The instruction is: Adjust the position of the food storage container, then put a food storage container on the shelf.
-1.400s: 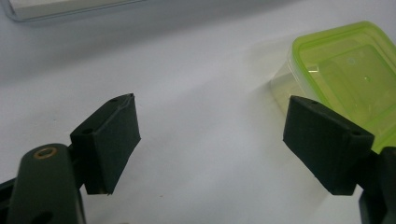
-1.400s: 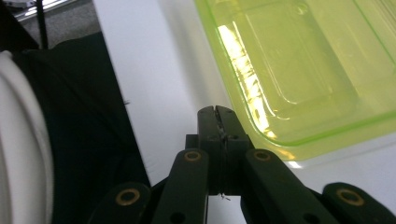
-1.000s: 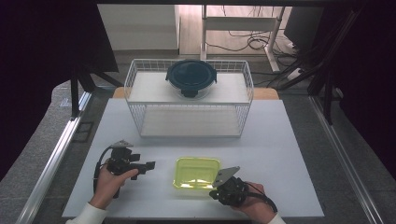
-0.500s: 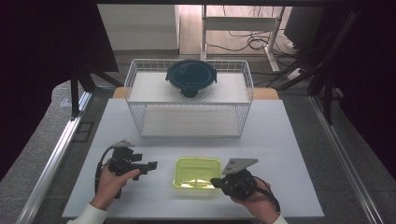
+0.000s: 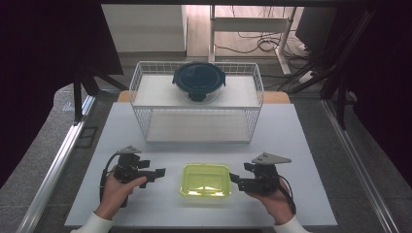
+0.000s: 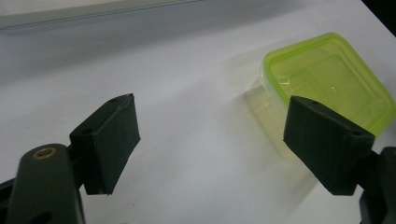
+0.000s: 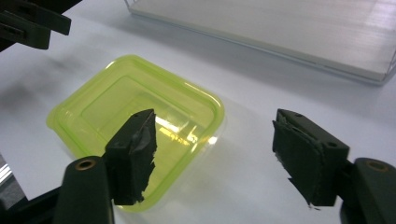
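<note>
So the lime-green container [image 5: 205, 179] with its lid on is sitting flat on the white counter [image 5: 301, 145], close to the near edge and roughly in the middle between the two sides. Nothing is holding it.

The right gripper [image 5: 235, 178] is just beside the container's right side, jaws pointing at it. Those jaws have just been opening and now stand wide apart, with nothing clamped between them. In the right gripper view [image 7: 212, 154] one jaw hangs over the container's [image 7: 135, 126] lid and the other is out over bare counter, so it's fully let go.

The left gripper [image 5: 161, 172] is on the other side, a little off the container's left edge, also aimed toward it. Its jaws are spread wide and empty too. From the left gripper view [image 6: 210, 140] you can see plain counter between them, with the container [image 6: 327, 79] sitting up behind the right-hand jaw, not touched as far as I can tell.

Further back, near the far edge of the counter, there's a white wire basket [image 5: 252, 116] turned into a kind of shelf, with a round dark lidded bowl [image 5: 199, 80] resting on top of it, well apart from everything up front.
</note>
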The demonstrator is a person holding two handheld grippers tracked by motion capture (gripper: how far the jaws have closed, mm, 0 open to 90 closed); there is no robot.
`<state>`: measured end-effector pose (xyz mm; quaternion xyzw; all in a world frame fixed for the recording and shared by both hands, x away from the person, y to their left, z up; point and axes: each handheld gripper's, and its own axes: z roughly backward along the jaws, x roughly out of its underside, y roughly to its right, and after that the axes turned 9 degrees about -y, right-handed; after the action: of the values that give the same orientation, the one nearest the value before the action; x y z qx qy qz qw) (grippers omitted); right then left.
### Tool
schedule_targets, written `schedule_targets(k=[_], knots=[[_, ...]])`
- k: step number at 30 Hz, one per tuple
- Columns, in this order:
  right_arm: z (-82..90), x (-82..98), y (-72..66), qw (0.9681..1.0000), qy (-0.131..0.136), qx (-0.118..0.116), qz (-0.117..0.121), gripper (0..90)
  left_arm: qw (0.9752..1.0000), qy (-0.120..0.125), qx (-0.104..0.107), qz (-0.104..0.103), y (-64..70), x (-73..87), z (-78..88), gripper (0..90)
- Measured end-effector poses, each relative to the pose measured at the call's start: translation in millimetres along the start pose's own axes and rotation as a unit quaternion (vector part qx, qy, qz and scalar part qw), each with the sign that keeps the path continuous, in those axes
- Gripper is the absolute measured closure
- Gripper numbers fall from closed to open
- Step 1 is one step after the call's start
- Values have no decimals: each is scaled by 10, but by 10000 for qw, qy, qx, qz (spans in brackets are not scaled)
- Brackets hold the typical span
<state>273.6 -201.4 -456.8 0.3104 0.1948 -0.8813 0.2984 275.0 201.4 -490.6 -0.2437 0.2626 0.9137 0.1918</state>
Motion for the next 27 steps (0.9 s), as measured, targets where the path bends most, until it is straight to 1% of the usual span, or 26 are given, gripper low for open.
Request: schedule_targets(k=[2,3,7,11,12,14,15,22,27], knots=[[10,24,44,10000,-12,-38,-78,272,10000,-10,14,-31,11,-2,2,178],[16,42,78,9998,-1,-49,-194,258,10000,-7,19,-34,14,-3,3,177],[19,73,155,9991,8,-93,-405,244,10000,36,23,-28,11,-13,20,177],[13,74,182,9988,4,-84,-473,229,10000,33,34,-21,6,-2,26,177],[10,71,183,9988,3,-49,-486,224,10000,26,30,-23,4,3,26,177],[-13,58,194,9985,12,99,-545,211,10000,38,22,-7,4,10,30,177],[-22,56,206,9983,1,127,-574,207,10000,36,19,-12,7,12,33,177],[-8,86,264,9967,-22,137,-797,181,9999,65,83,-66,68,-13,15,175],[-6,58,295,9955,14,3,-946,179,9998,57,150,-78,113,-8,-1,175]])
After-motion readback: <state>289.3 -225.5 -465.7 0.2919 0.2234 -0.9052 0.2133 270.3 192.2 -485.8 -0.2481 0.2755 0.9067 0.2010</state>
